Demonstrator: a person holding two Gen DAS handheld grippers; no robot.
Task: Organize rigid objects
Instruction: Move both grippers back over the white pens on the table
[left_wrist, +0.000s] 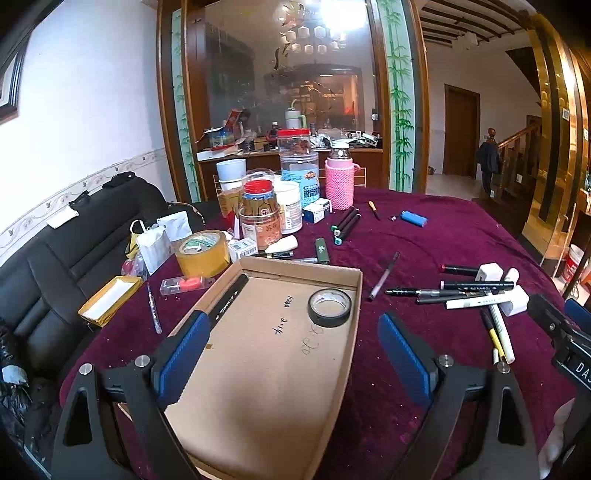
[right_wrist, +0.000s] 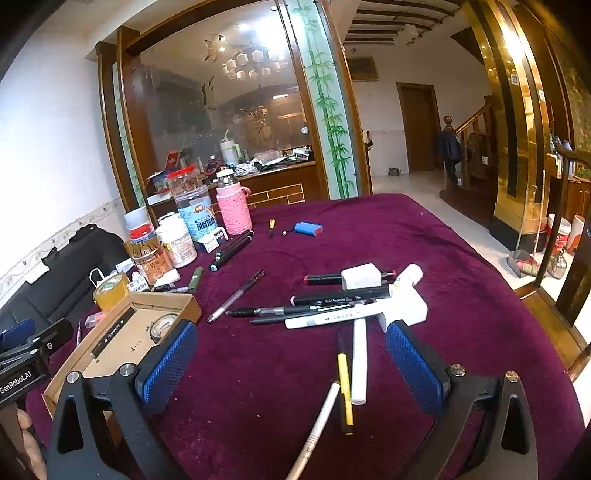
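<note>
A shallow cardboard tray (left_wrist: 258, 369) lies on the maroon tablecloth and holds a roll of black tape (left_wrist: 329, 307) and a black marker (left_wrist: 231, 297). My left gripper (left_wrist: 295, 354) hovers open over the tray's near part, nothing between its blue pads. A loose pile of pens and markers (right_wrist: 332, 306) with white blocks (right_wrist: 360, 277) lies to the tray's right. My right gripper (right_wrist: 291, 365) is open above a yellow pen (right_wrist: 345, 387) and a white pen (right_wrist: 359, 362), touching neither. The tray (right_wrist: 122, 332) shows at the left of the right wrist view.
Jars, a pink-sleeved bottle (left_wrist: 339, 181), a roll of yellow tape (left_wrist: 202, 253) and small boxes crowd the table's far left. Dark markers (left_wrist: 345, 225), a blue lighter (left_wrist: 413, 218) and a single pen (left_wrist: 384, 275) lie further back. A black sofa (left_wrist: 74, 240) borders the left.
</note>
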